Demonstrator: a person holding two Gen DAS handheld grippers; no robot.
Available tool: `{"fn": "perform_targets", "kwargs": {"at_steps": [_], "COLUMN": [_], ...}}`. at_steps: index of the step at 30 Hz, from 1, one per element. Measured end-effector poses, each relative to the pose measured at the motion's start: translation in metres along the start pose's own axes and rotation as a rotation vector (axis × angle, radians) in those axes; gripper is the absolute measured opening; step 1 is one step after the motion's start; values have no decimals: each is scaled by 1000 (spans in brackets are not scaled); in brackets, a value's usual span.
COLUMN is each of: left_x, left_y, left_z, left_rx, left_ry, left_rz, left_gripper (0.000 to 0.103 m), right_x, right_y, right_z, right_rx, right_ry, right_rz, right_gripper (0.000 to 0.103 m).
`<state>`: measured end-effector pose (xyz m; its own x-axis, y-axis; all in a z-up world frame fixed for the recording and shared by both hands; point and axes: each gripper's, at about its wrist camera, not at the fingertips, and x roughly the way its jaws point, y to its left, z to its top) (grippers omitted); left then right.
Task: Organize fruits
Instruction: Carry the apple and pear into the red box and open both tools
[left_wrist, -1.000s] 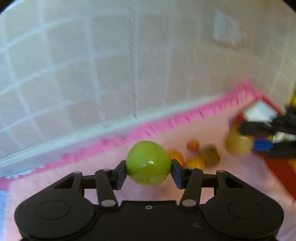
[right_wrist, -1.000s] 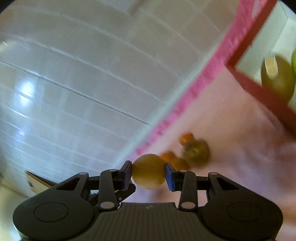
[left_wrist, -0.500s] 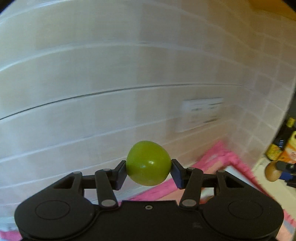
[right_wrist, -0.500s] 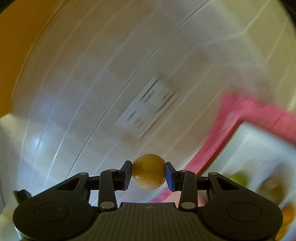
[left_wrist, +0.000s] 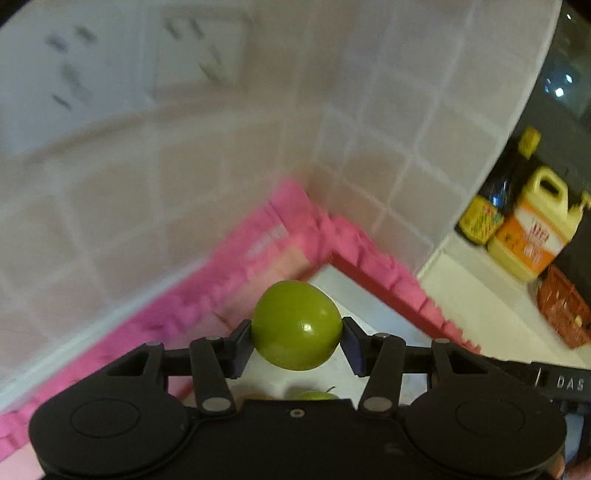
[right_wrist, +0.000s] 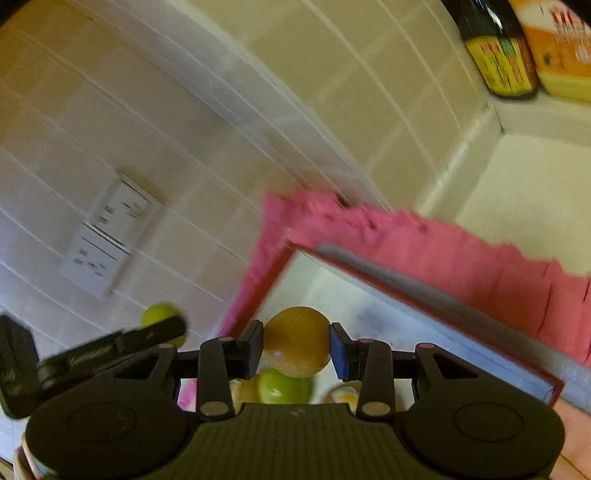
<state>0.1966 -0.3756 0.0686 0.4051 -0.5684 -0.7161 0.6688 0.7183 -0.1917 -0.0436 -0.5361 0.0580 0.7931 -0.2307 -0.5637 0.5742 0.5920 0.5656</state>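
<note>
Here, in the left wrist view, we hold a round, glossy green fruit (left_wrist: 296, 325) in our left gripper (left_wrist: 296, 338); the two black fingers are closed only as far as the fruit's width, one pad on each side, and the fruit hangs above the white floor of a red-rimmed rectangular tray (left_wrist: 376, 273). A second green fruit (left_wrist: 317, 396) peeks out just over the gripper body, lying in the tray. The tray rests on a pink fringed mat (left_wrist: 207, 295) pushed into the corner of a white tiled wall (left_wrist: 388, 122). Further right, on the counter, stand a dark bottle with a yellow label (left_wrist: 491, 206), a yellow jug with an orange label (left_wrist: 535, 229) beside it, and an orange mesh basket (left_wrist: 565, 306).

In the right wrist view, the left gripper with its green fruit (right_wrist: 162, 321) shows at the left, blurred. Our right gripper (right_wrist: 296, 349) pinches a round yellow-brown fruit (right_wrist: 296, 341) between its blue-padded fingers, above the same tray (right_wrist: 424, 288). Directly below it lies a green fruit (right_wrist: 282, 386); other yellowish pieces beside it are too blurred to name.
</note>
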Motion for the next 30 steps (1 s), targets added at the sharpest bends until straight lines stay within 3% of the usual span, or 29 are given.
{"fn": "perform_targets", "kwargs": {"at_steps": [5, 12, 14, 15, 17, 18, 19, 24, 30], "left_x": [49, 64, 64, 61, 48, 40, 34, 1, -41], "left_y": [1, 12, 14, 14, 11, 10, 9, 6, 27], "left_z": [-7, -16, -15, -15, -12, -10, -8, 5, 9], "left_rx": [-39, -64, -81, -80, -46, -30, -24, 31, 49], "left_ry": [89, 116, 129, 128, 92, 70, 58, -5, -53], "left_rz": [-35, -22, 10, 38, 49, 36, 36, 157, 219], "left_gripper": [61, 61, 62, 67, 72, 75, 78, 80, 80], "right_x": [35, 49, 50, 49, 45, 41, 36, 14, -7], "right_y": [-15, -5, -2, 1, 7, 11, 16, 43, 72], "right_z": [-16, -21, -22, -23, -24, -24, -25, -28, -30], "right_rx": [-8, -102, -118, -128, -143, -149, -158, -209, -247], "right_ry": [22, 28, 30, 21, -4, -20, -39, -89, -117], "right_rz": [-55, -131, -134, -133, -116, -103, -92, -110, -112], "right_gripper": [40, 41, 42, 44, 60, 79, 88, 88, 89]}}
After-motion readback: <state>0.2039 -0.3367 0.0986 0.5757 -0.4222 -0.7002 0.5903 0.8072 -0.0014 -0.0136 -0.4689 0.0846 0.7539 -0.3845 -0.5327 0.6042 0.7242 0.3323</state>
